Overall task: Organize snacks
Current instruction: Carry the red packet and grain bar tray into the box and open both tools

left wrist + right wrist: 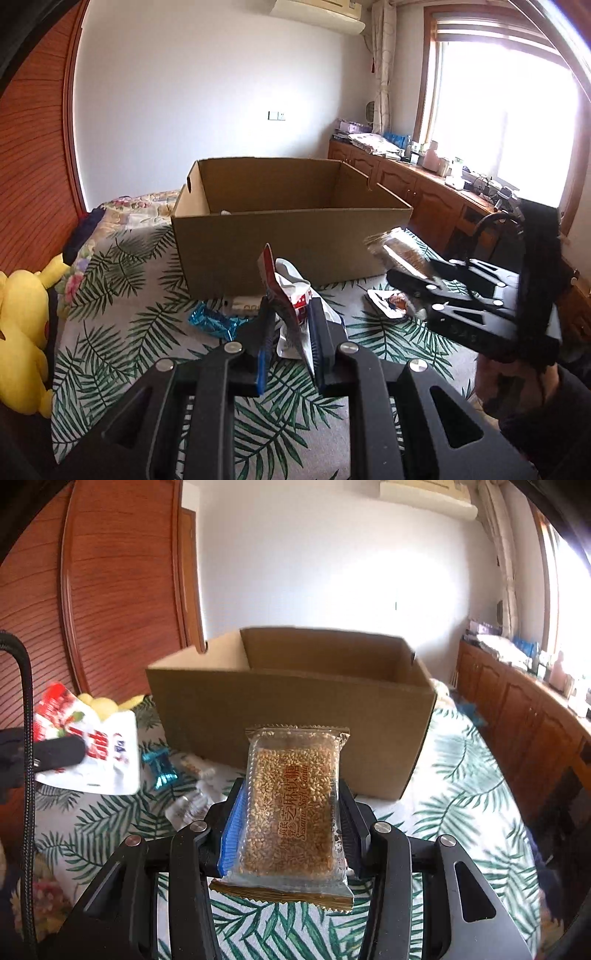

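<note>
Palm-leaf cloth (122,332) covers the bed, and an open cardboard box (280,243) stands on it with white wall behind, wooden cabinets (424,195) under a bright window off to the right and a yellow plush toy (22,332) at the left edge.

Just in front of the box, the left gripper (290,325) has its fingers (321,332) pinching a crumpled red-and-white snack packet (291,299), which stands on edge above the cloth. Beside it, the right gripper (291,812) clamps a clear-wrapped sesame soft candy bar (291,805) flat between its fingers (351,834), its far end pointing at the box's near wall. Both packets hang in the air, near the box but outside it.

On the cloth below lie loose snacks: a shiny blue wrapped candy (212,321), a small white packet (245,304) touching the foot of the box, and another small packet (388,302) under the right gripper. Inside the box a bit of something white shows at the bottom; I cannot tell what.
</note>
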